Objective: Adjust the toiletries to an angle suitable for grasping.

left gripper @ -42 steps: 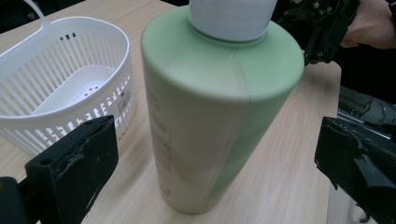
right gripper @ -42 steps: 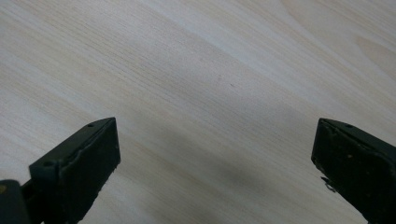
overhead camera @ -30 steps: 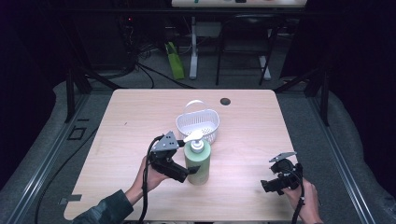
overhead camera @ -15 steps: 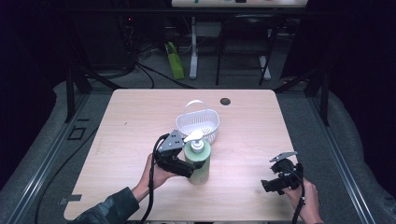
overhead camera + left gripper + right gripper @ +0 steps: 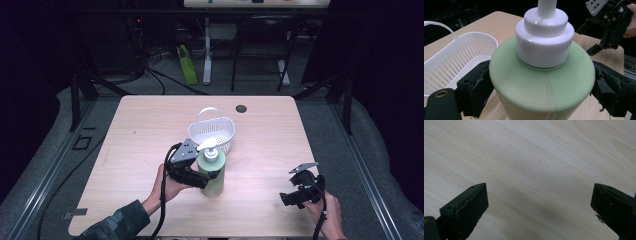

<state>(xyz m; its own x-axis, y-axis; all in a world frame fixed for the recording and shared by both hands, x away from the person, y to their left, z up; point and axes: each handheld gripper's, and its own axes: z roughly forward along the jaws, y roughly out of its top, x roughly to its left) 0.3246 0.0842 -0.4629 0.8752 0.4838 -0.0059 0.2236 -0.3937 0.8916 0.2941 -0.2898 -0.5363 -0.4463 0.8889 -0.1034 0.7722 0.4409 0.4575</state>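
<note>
The left gripper [image 5: 541,82] has just been closing and now clamps the green pump bottle [image 5: 541,82] around its shoulder, pads pressed to both sides — the bottle stands upright on the table [image 5: 150,130], just in front of the white basket [image 5: 214,131]. The right gripper [image 5: 299,192] hangs wide open with nothing in it, well apart. The risk — that rounded, smooth shoulder could slide through the pads on a lift, or the bottle could tip against the basket.

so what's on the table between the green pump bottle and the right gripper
Nothing: in the high view, bare wood of the table runs from the green pump bottle to the right gripper, whose open jaws hold nothing.
</note>
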